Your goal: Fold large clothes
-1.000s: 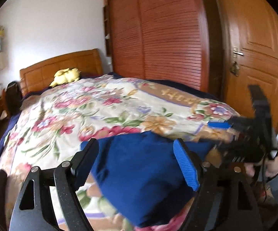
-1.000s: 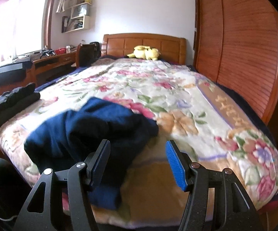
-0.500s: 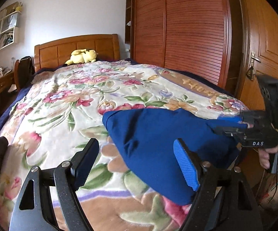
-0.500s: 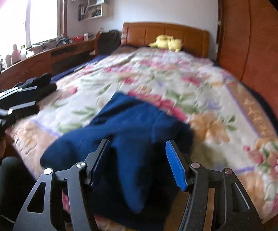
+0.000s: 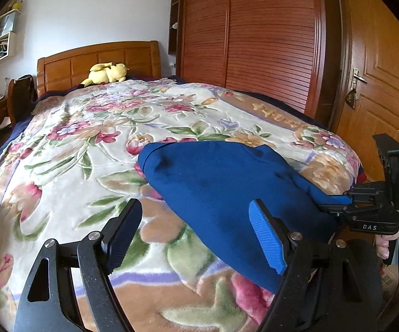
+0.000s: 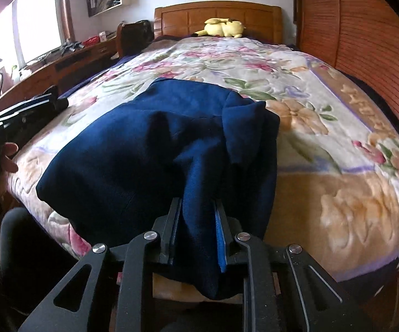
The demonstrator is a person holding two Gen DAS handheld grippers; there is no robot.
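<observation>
A yellow plush toy (image 5: 106, 72) lies against the wooden headboard (image 5: 97, 61) beyond a floral fleece blanket (image 5: 69, 149); slatted wooden wardrobe doors (image 5: 257, 38) stand alongside.

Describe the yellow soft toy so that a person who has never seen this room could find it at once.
Look at the bed with the floral blanket and follow it to the far end, where the wooden headboard stands. The yellow soft toy lies there on its side, just in front of the headboard. It is the only yellow thing on the bed; the blue garment lies at the near end.
</observation>
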